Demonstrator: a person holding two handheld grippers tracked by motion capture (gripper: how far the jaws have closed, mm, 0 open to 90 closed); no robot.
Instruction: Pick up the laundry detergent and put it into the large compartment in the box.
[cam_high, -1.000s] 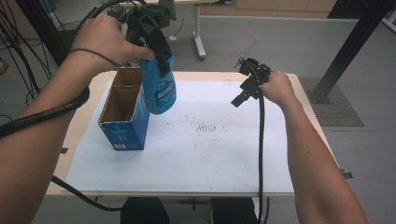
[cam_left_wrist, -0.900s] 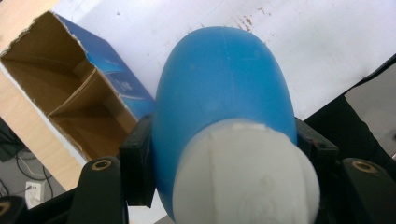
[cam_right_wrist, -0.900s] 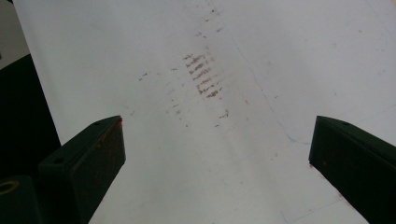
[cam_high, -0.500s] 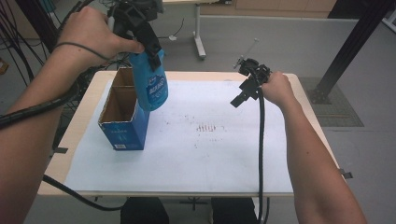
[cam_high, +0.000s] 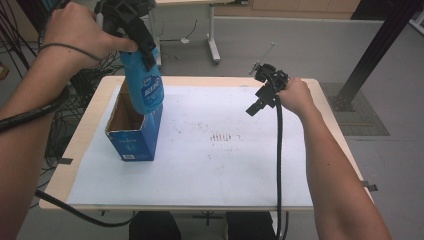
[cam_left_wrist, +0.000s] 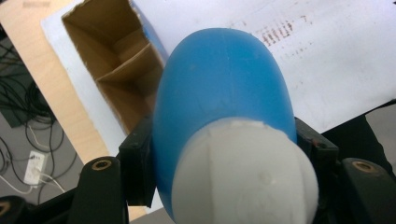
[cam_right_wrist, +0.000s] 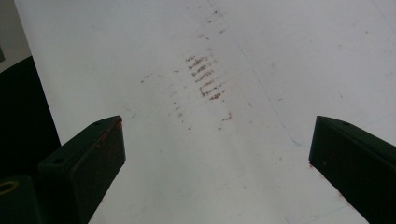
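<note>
At the left of the high view, the left hand-held gripper (cam_high: 142, 47) is clamped on a blue plastic bottle (cam_high: 145, 85) near its top, holding it upright in the air with its lower end hanging over the open top of a blue cardboard box (cam_high: 131, 142). In the left gripper view the two black jaws press on either side of the bottle (cam_left_wrist: 224, 88) just below its white cap (cam_left_wrist: 245, 172), and beyond it the box (cam_left_wrist: 116, 70) shows a brown interior split by a cardboard divider. The box stands on the left part of a white sheet (cam_high: 225, 165) that covers most of the wooden tabletop (cam_high: 90, 115). Near the middle of the sheet lies a small patch of reddish-brown smudges (cam_high: 222, 136). At the right, the right hand-held gripper (cam_high: 255, 107) hangs above the sheet's far right part, tilted down towards it, with its jaws wide apart and nothing between them; the right gripper view looks down past them onto the smudges (cam_right_wrist: 205, 77).
</note>
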